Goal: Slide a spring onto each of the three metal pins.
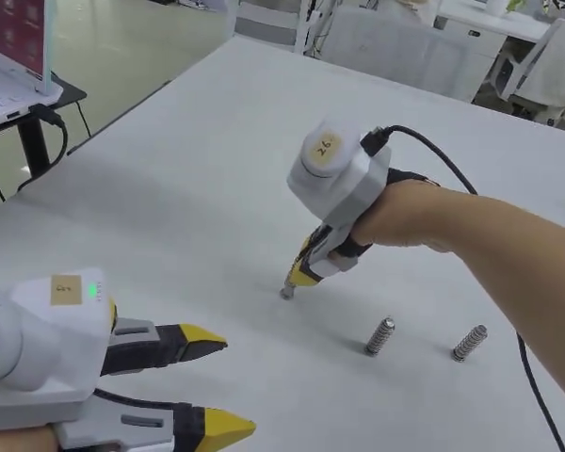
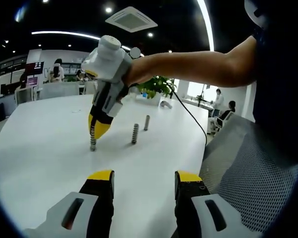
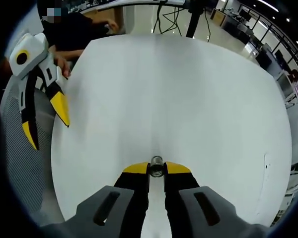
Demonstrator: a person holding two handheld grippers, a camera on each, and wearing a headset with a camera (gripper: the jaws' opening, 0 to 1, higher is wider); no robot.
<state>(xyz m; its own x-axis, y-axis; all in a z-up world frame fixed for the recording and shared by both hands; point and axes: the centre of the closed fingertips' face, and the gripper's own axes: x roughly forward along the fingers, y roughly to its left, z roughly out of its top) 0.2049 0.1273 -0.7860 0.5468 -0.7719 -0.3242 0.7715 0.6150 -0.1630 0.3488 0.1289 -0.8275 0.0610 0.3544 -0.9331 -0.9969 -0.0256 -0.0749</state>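
Observation:
My right gripper points down at the white table, shut on a small metal spring. The spring stands upright with its lower end at the table top. In the right gripper view the spring's top ring shows between the yellow tips of my right gripper. Two other springs stand upright on pins to its right. My left gripper hovers open at the near left, holding nothing. From the left gripper I see the held spring and both standing springs.
A laptop sits on a side stand beyond the table's left edge. A cable trails from the right gripper across the table. Chairs and desks stand at the far end. A mesh chair is near the left gripper.

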